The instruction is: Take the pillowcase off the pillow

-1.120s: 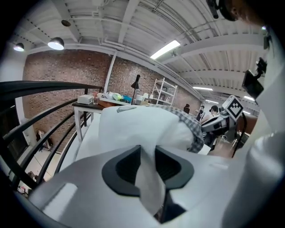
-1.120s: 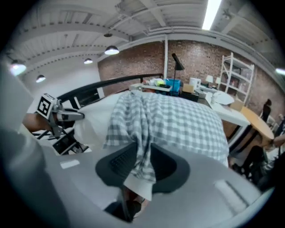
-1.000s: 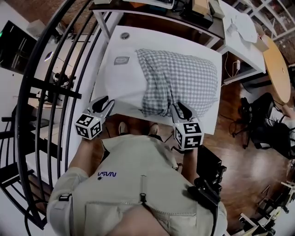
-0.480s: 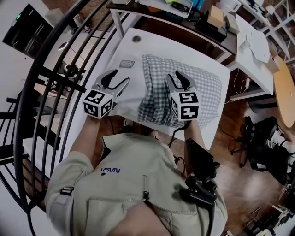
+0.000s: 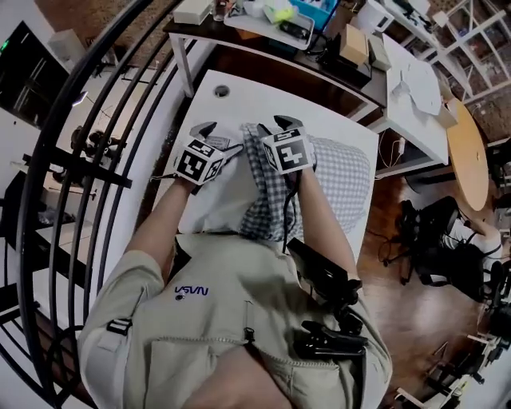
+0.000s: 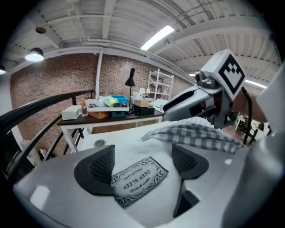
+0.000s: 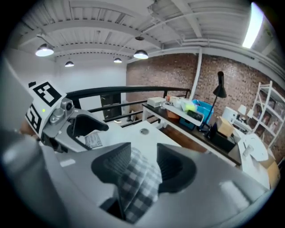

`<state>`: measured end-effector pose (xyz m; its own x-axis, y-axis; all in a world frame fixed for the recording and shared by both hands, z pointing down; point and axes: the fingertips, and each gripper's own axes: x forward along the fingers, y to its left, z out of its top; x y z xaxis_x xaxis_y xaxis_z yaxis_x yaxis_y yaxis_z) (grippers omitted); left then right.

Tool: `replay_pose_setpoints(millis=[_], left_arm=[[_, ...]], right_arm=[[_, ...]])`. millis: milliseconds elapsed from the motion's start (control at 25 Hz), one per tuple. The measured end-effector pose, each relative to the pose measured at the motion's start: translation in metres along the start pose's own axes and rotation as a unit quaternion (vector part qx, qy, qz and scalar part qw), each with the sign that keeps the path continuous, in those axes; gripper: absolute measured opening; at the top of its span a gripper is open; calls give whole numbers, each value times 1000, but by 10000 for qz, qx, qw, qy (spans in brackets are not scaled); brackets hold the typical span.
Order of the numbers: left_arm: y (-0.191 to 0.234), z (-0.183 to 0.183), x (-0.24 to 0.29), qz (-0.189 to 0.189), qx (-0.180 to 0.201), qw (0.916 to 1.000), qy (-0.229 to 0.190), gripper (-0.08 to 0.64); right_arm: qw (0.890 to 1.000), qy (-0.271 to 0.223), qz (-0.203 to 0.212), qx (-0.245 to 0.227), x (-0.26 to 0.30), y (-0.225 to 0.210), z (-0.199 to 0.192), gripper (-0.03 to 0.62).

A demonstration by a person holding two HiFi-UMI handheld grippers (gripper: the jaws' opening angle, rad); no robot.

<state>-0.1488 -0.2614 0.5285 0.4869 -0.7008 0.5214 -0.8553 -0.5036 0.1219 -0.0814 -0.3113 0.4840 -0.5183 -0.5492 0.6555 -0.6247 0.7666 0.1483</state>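
A white pillow [image 5: 209, 200] with a "DEEP SLEEP" label [image 6: 139, 180] lies on the white table [image 5: 239, 96]. The checked pillowcase [image 5: 343, 172] covers its right part. My left gripper [image 5: 217, 137] is over the pillow's far left. Its jaws have just been opening and stand wide, with the label and bare pillow between them [image 6: 143, 160]. My right gripper [image 5: 286, 124] is beside it. Its jaws have just been opening too, and a loose fold of the pillowcase [image 7: 138, 185] lies between them [image 7: 144, 164], against the left pad, with a gap at the right pad.
A black railing [image 5: 96, 152] curves along the left. A dark desk [image 5: 279, 24] with boxes stands behind the table, with a second white table [image 5: 415, 80] and a round wooden one [image 5: 467, 144] to the right. A cable hole [image 5: 221, 91] sits near the table's far edge.
Both grippers have moved from the table's near edge out over the pillow's far part. The pillowcase's edge came along with the right gripper. Both pairs of jaws stand wider than before.
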Motion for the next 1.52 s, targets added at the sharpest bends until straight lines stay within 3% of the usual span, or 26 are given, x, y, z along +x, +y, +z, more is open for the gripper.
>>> replay_pose_setpoints(millis=[120, 240, 360, 440, 640, 760, 880, 1040, 1160, 1320, 1520], left_arm=[[-13, -24, 15, -342, -15, 9989, 318, 363], [-30, -35, 15, -648, 211, 9968, 423, 196], [-44, -30, 2, -675, 649, 9951, 319, 20], [-48, -17, -11, -542, 871, 9947, 47, 14], [-48, 30, -71, -283, 897, 9908, -971, 12], [-35, 43, -100, -99, 679, 9877, -1404, 12], [-6, 32, -107, 60, 255, 9890, -1459, 12], [18, 1, -61, 96, -155, 9943, -1047, 12], [23, -5, -29, 215, -15, 9959, -883, 15], [18, 9, -26, 314, 414, 9939, -969, 74], [-4, 31, -68, 651, 274, 9877, -1394, 151]], right_arm=[[9966, 817, 120, -69, 28, 6, -30, 196], [9918, 1225, 365, -31, 42, 20, -55, 184], [9928, 1099, 49, -482, 39, 19, -45, 88], [9928, 987, -233, -632, 30, 12, -35, 33], [9860, 822, -1308, -625, -13, -47, -26, 20], [9766, 900, -1910, -412, -44, -93, -45, 20], [9681, 1034, -2282, 42, -66, -131, -83, 20], [9627, 1149, -2406, 462, -57, -142, -125, 20], [9642, 1060, -2398, 407, -44, -139, -133, 27], [9700, 429, -2335, 531, -62, -136, -117, 107], [9712, -596, -2108, 942, -110, -103, -99, 126]])
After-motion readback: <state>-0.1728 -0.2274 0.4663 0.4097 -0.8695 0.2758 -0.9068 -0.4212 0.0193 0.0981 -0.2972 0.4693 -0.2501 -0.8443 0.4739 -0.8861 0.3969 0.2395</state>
